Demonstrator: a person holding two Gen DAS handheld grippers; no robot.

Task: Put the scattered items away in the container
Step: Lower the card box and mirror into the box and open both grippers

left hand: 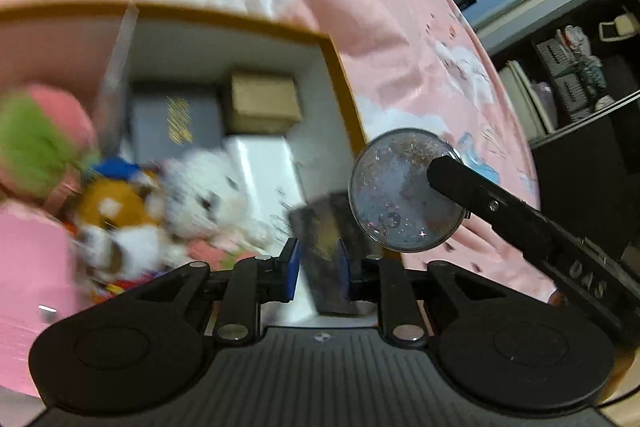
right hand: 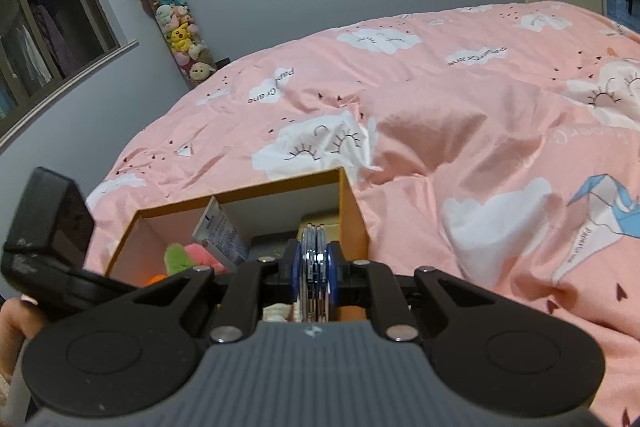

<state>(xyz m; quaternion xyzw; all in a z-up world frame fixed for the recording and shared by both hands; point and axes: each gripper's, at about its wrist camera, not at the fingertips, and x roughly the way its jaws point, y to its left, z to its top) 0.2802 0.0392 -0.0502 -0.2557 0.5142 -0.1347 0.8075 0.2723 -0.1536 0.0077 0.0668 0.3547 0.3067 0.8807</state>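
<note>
An open box with an orange rim (left hand: 332, 51) lies on the pink bed. Inside are a white plush (left hand: 208, 195), an orange-brown plush (left hand: 116, 203), a green and pink plush (left hand: 36, 143), a small cardboard box (left hand: 264, 99) and a grey book (left hand: 176, 123). Over the box's right part, my left gripper (left hand: 318, 261) is shut on a dark rectangular item (left hand: 324, 243). Beside it, my right gripper (right hand: 314, 263) is shut on a round glittery disc (left hand: 404, 191), which shows edge-on (right hand: 314, 247) in the right wrist view above the box's near right corner (right hand: 352, 203).
The pink cloud-print duvet (right hand: 460, 131) spreads around the box. A white tube (right hand: 222, 231) leans inside it. Dark shelves (left hand: 576, 75) stand past the bed's right edge. A hanging column of plush toys (right hand: 176, 27) and a window (right hand: 36, 27) are on the far wall.
</note>
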